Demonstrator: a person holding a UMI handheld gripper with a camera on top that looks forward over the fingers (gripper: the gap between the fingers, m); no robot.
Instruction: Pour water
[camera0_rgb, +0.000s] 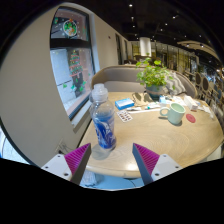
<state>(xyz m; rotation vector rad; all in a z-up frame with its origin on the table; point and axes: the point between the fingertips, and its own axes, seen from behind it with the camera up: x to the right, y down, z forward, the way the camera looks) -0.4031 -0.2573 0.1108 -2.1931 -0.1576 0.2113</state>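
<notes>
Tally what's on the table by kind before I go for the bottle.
Water bottle, upright just ahead of the open gripper: 1
Mug, light green: 1
Potted plant: 1
Blue box: 1
Red round flat thing, beside the mug: 1
Total: 5
Small items near the plant are too small to tell.

Bottle (102, 118): clear glossy plastic, white plastic cap, blue label with a sheen. Table (150, 135): pale wood-look top, smooth, soft satin reflection, rounded edge. Mug (176, 113) near the table's far edge: pale green, looks like glazed ceramic, glossy. Gripper (112, 160) finger pads (77, 160): magenta, matt, rubbery-looking. Plant (153, 74): matt green leaves. Window (70, 60) glass: reflective. Wall beside it: flat matt paint.
</notes>
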